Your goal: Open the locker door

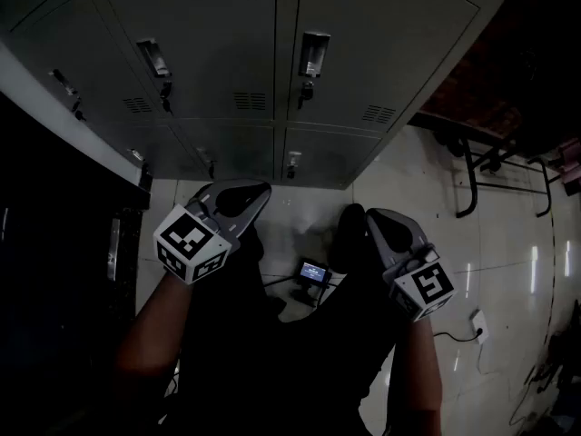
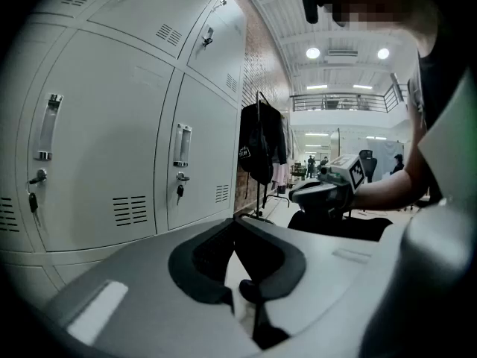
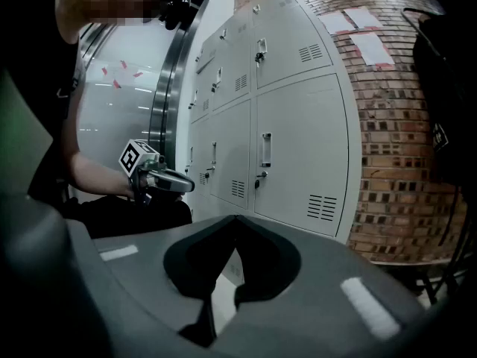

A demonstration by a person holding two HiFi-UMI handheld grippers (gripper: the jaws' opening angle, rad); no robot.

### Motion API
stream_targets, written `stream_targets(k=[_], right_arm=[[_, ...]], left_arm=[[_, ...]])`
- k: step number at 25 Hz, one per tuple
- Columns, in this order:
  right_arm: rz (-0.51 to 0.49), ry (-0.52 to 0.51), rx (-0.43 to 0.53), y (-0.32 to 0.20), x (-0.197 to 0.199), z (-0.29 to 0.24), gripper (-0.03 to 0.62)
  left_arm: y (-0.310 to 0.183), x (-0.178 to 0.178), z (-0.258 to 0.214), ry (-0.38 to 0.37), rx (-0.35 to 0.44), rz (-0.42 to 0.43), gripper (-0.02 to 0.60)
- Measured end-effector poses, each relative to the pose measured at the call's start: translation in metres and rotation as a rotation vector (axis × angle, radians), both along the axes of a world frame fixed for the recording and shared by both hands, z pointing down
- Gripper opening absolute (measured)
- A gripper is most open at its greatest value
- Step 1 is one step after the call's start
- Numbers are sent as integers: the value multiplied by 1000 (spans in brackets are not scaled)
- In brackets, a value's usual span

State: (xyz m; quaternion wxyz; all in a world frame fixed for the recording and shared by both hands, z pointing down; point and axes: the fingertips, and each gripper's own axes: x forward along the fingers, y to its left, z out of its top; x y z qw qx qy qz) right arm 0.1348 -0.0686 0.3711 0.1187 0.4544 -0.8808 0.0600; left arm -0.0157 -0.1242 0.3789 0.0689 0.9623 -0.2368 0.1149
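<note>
Right gripper (image 3: 237, 216), jaws together; floor-level lit screen (image 1: 315, 272) only in head view.

L gripper (image 2: 235, 219) jaws together; closed locker doors (image 2: 203, 144) to its left.

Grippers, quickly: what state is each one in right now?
Left gripper: closed, holding nothing.
Right gripper: closed, holding nothing.
</note>
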Motion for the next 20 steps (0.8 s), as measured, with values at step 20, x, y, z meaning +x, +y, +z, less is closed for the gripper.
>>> stream_targets(k=[20], right_arm=[[42,737,211,-147,-70,9,78]], left_arm=[[-1,-3,-5,31,5,-1,12]])
